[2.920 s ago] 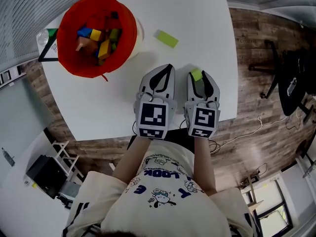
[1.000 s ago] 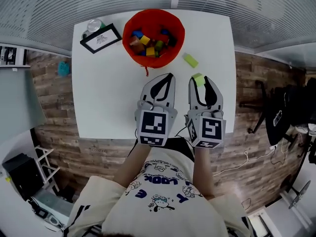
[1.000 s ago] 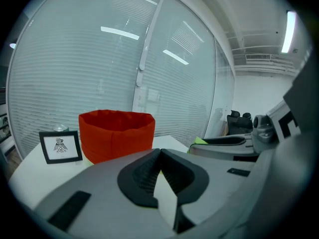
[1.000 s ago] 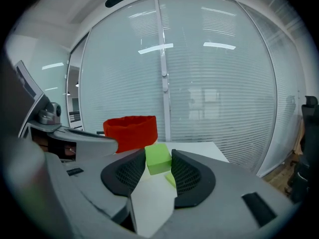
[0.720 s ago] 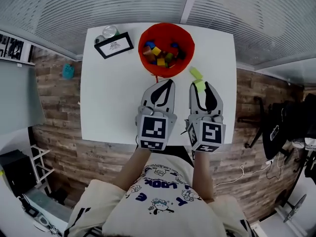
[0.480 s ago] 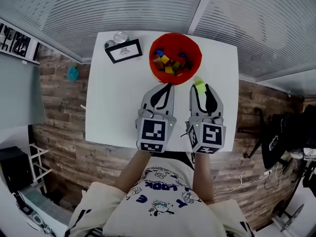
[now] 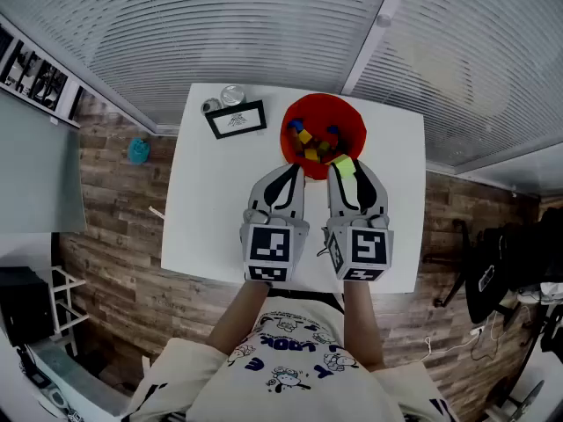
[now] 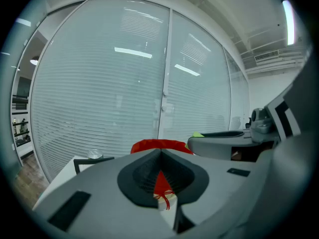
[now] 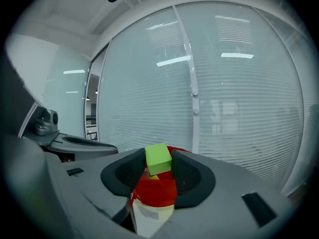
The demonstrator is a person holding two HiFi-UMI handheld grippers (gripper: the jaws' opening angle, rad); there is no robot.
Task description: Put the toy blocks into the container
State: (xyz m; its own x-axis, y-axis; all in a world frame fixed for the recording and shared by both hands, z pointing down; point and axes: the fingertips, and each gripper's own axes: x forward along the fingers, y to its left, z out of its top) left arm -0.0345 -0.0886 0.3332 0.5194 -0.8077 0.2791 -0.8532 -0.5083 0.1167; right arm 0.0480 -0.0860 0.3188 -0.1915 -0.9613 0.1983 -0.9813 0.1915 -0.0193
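1. At the far left corner of the white table (image 7: 207,218): a framed card (image 7: 236,119) with a round tin (image 7: 232,95) just behind it. Neither is part of the job.
2. Left gripper (image 7: 295,169): jaws pinched together with nothing between them, tips just short of the container's near rim.
3. Red container (image 7: 297,115): at the table's far edge, already holding a heap of mixed coloured blocks.
4. Right gripper (image 7: 345,174): jaws clamped on a green block (image 7: 342,164) at the tips. From above, the block sits at the container's near rim.
5. Step, as I read it: carrying to the drop.
6. Next: move forward until the block is fully over the opening, then spread the jaws. Release too early and it could land on the table.
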